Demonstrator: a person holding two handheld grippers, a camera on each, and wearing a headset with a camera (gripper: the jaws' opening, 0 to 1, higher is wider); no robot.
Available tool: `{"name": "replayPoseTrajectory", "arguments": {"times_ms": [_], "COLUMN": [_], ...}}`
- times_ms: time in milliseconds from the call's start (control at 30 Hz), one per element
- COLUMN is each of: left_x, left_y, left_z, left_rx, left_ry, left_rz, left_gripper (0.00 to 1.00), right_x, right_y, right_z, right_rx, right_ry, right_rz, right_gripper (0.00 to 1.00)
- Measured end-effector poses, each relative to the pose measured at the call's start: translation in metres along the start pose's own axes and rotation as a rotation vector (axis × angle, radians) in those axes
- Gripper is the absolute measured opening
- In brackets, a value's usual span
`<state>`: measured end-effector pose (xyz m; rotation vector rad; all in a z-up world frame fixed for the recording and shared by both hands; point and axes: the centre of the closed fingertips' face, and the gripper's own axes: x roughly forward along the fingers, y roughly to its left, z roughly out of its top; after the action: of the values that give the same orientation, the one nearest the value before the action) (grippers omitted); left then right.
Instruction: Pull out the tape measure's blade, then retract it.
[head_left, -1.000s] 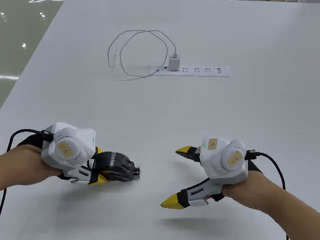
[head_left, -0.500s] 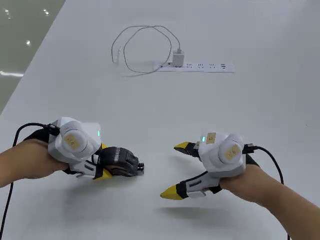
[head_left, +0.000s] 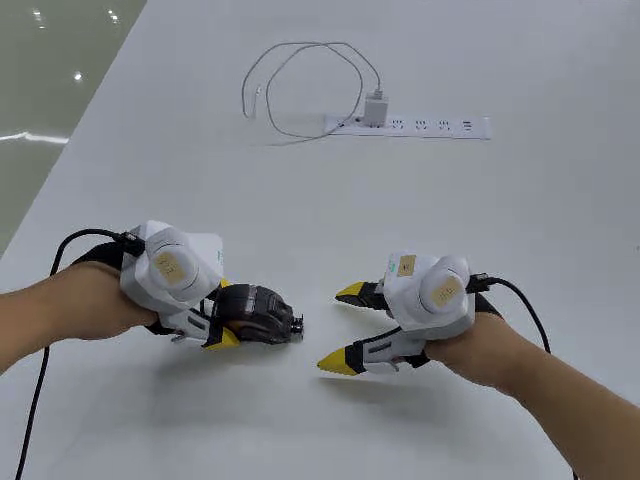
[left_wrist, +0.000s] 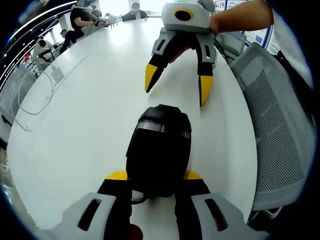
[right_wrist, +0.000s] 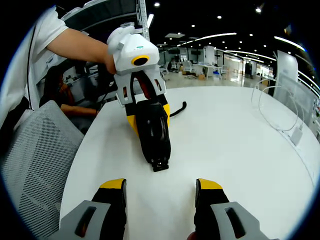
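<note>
Nearest, lower left: white-shelled left gripper (head_left: 225, 312), yellow-tipped jaws clamped round black rounded plastic tape measure (head_left: 258, 315) lying on smooth white tabletop (head_left: 300, 220). Lower right: matching right gripper (head_left: 343, 327), jaws spread wide, empty, facing case. Upper centre: flat white power strip (head_left: 420, 126), thin looped white cable (head_left: 300, 90).

A large white table (head_left: 330, 220) spreads across the head view. At the upper left of the frame is a glossy green floor (head_left: 50, 90) with spots of reflected light. Near the top centre a white power strip (head_left: 440, 127) lies on the table. A grey mesh chair (left_wrist: 280, 125) stands at the right of the left gripper view. In the right gripper view, ceiling lights (right_wrist: 215, 36) cross a dark ceiling, with desks (right_wrist: 210, 67) far behind.
</note>
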<state>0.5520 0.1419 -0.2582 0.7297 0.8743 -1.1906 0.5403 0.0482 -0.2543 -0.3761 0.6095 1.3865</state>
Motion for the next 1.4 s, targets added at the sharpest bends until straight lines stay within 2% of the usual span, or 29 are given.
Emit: {"name": "replayPoseTrajectory", "arguments": {"times_ms": [600, 767, 1400], "left_x": [0.001, 0.001, 0.002], "left_y": [0.000, -0.001, 0.001], "left_z": [-0.001, -0.001, -0.002], "left_rx": [-0.011, -0.014, -0.015], "left_ry": [0.010, 0.009, 0.011], "left_rz": [-0.002, -0.002, -0.005], "left_gripper": [0.28, 0.28, 0.28], "right_x": [0.020, 0.023, 0.035], "right_y": [-0.001, -0.002, 0.002], "right_z": [0.008, 0.012, 0.015], "right_rx": [-0.050, -0.057, -0.100], "right_ry": [-0.023, -0.041, -0.055], "right_rz": [0.027, 0.028, 0.062], "right_gripper": [0.36, 0.32, 0.19]}}
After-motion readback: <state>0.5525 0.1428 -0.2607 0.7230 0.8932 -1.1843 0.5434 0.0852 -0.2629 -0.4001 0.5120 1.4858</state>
